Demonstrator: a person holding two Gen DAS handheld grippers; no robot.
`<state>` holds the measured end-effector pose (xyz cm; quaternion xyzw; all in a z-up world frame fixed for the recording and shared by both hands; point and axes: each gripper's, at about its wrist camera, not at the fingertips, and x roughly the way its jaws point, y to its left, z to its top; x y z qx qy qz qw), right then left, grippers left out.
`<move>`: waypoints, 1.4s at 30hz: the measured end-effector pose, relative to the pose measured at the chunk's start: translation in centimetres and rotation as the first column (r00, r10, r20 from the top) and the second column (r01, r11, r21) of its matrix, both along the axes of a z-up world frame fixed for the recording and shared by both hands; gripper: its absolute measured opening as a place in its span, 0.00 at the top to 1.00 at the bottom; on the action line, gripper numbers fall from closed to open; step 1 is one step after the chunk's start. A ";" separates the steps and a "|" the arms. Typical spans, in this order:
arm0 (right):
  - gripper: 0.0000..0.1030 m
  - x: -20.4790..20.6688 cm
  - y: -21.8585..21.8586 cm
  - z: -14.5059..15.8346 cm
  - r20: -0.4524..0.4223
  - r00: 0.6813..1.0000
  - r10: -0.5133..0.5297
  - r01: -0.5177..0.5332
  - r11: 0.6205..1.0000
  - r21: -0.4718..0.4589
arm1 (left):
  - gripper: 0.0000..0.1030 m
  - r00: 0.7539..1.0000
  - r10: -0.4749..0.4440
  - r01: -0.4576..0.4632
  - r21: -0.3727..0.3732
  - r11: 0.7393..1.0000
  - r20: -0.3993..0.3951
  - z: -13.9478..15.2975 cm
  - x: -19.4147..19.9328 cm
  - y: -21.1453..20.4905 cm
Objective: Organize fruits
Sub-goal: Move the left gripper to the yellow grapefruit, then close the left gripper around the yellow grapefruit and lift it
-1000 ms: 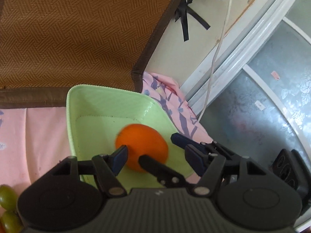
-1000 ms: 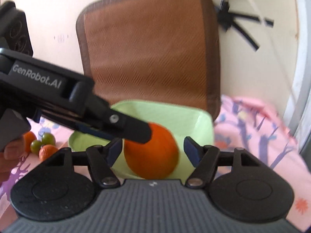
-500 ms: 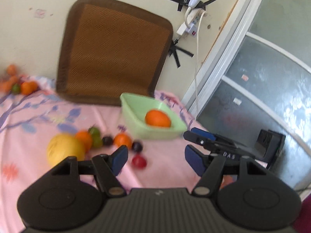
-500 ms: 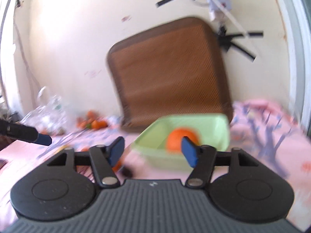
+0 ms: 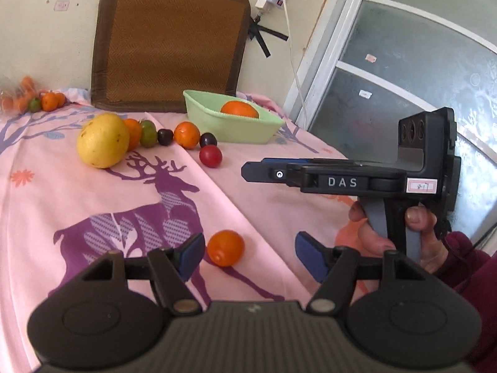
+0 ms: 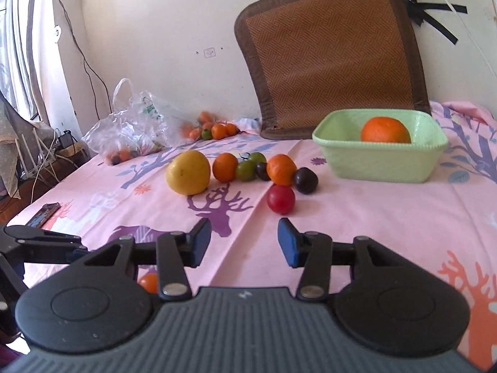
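Observation:
A green basket [image 5: 211,121] [image 6: 382,163] holds one orange [image 5: 239,109] [image 6: 385,130] at the far side of the pink cloth. A row of fruit lies in front of it: a big yellow fruit [image 5: 103,138] [image 6: 188,176], small oranges, green tomatoes, dark plums and a red tomato [image 5: 210,156] [image 6: 281,199]. A small orange tomato [image 5: 225,247] [image 6: 149,282] lies close to my left gripper [image 5: 250,258], which is open and empty. My right gripper [image 6: 244,242] [image 5: 248,171] is open and empty, low over the cloth.
A brown woven cushion [image 6: 329,52] leans on the wall behind the basket. A plastic bag [image 6: 127,130] and more small fruit [image 6: 214,129] lie at the back left. A phone [image 6: 43,214] lies near the left edge. A glass door [image 5: 419,87] is on the right.
Both grippers have pulled back from the basket toward the near side of the cloth. The orange stays in the basket, released.

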<state>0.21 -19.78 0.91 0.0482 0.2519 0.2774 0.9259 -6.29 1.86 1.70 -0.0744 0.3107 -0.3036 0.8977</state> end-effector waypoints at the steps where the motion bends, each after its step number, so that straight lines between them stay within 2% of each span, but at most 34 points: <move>1: 0.51 0.0 0.3 0.2 0.003 1.000 0.004 -0.004 1.000 -0.003 | 0.37 1.000 0.011 -0.011 -0.006 1.000 0.007 0.2 0.1 0.4; 3: 0.51 0.1 1.0 0.3 0.003 1.000 0.016 -0.015 1.000 -0.011 | 0.37 0.998 0.053 -0.052 -0.021 0.998 0.018 0.7 0.5 1.7; 6: 0.51 1.0 2.8 0.7 0.020 0.998 0.060 -0.059 0.997 -0.059 | 0.37 0.991 0.130 -0.130 -0.094 0.987 -0.003 1.7 2.7 4.6; 10: 0.51 3.0 6.5 1.4 0.063 0.987 0.149 -0.138 0.980 -0.146 | 0.29 0.969 0.238 -0.246 -0.203 0.948 -0.061 2.5 7.0 8.6; 14: 0.50 5.4 9.9 1.4 0.070 0.969 0.236 -0.216 0.952 -0.216 | 0.21 0.960 0.254 -0.277 -0.311 0.909 -0.114 2.1 10.7 10.7; 18: 0.45 8.0 11.7 0.7 0.006 0.966 0.257 -0.249 0.942 -0.223 | 0.20 0.951 0.277 -0.306 -0.299 0.904 -0.136 1.0 13.0 11.1; 22: 0.45 9.7 12.2 0.2 -0.066 0.965 0.253 -0.261 0.947 -0.190 | 0.20 0.947 0.282 -0.316 -0.276 0.908 -0.156 -0.2 14.2 11.0; 25: 0.45 10.2 12.4 -0.2 -0.101 0.964 0.248 -0.262 0.951 -0.165 | 0.20 0.947 0.277 -0.314 -0.293 0.903 -0.163 -0.9 14.6 11.0; 34: 0.42 10.6 13.6 -0.9 -0.135 0.961 0.240 -0.261 0.950 -0.171 | 0.20 0.951 0.265 -0.302 -0.281 0.911 -0.160 -2.1 14.9 10.5; 42: 0.41 11.0 14.7 -0.9 -0.128 0.968 0.216 -0.239 0.949 -0.205 | 0.19 0.953 0.261 -0.296 -0.286 0.911 -0.155 -2.3 14.8 10.7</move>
